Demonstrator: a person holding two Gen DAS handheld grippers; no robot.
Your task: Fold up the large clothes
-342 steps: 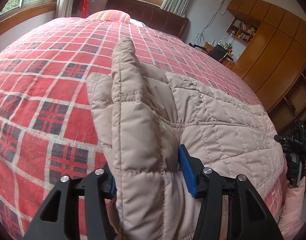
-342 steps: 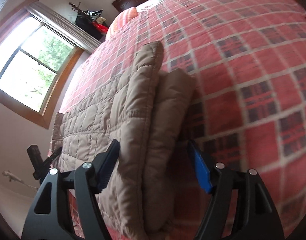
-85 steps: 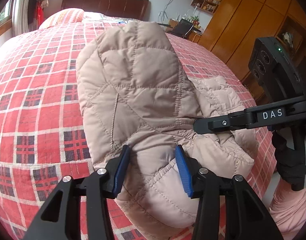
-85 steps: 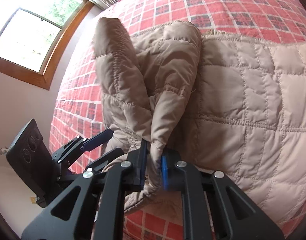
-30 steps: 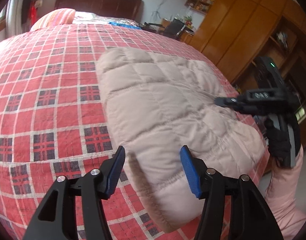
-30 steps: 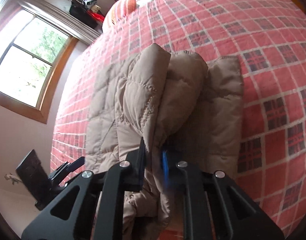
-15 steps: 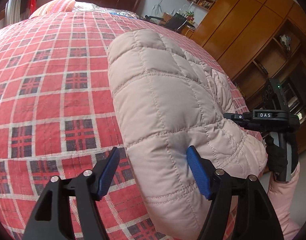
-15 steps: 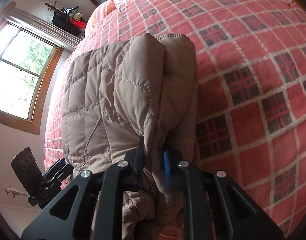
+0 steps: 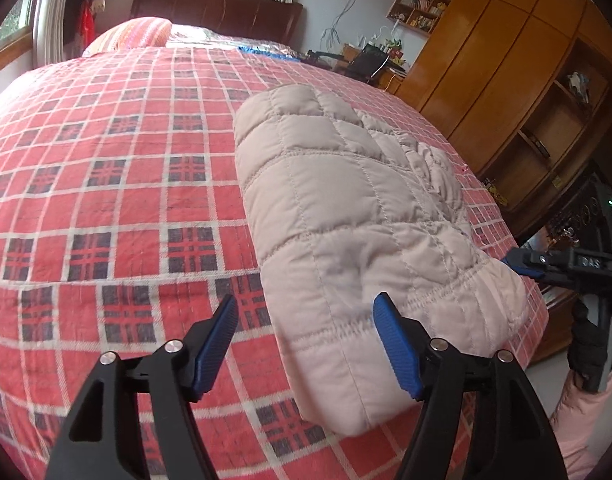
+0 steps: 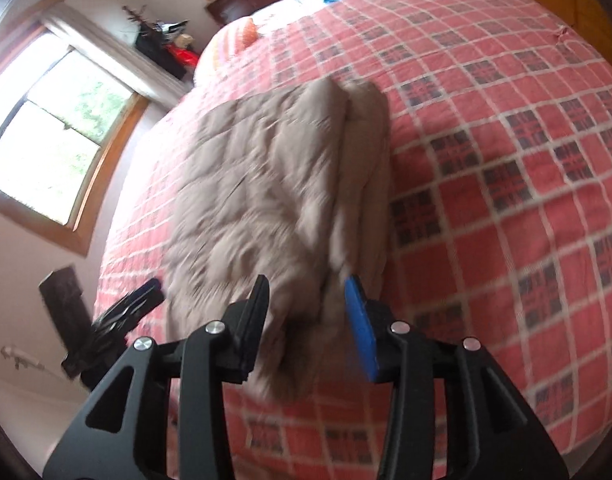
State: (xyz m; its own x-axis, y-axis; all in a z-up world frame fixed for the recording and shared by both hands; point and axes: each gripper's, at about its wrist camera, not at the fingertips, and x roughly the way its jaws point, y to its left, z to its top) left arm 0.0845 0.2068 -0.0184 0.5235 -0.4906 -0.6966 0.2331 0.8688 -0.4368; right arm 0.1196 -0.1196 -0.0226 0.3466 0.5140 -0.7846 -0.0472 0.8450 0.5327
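A beige quilted jacket (image 9: 358,216) lies folded into a thick block on the red plaid bedspread (image 9: 105,184). In the left wrist view my left gripper (image 9: 306,344) is open just in front of the jacket's near left corner, holding nothing. The right gripper's tip (image 9: 522,266) shows at the jacket's right edge, carried by a gloved hand (image 9: 590,348). In the blurred right wrist view the folded jacket (image 10: 273,184) lies ahead, and my right gripper (image 10: 306,316) is open at its near end with cloth between its jaws, not clamped. The left gripper (image 10: 133,300) appears at the jacket's left.
A striped pillow (image 9: 129,34) and dark headboard (image 9: 213,10) stand at the far end of the bed. Wooden cabinets (image 9: 506,60) and a cluttered desk (image 9: 370,64) line the right side. A window (image 10: 53,148) is on the left wall. The bed edge is close below me.
The right gripper has opened and let go of the jacket. The jacket has settled flat on the bed as a folded block. Both grippers have drawn back a little.
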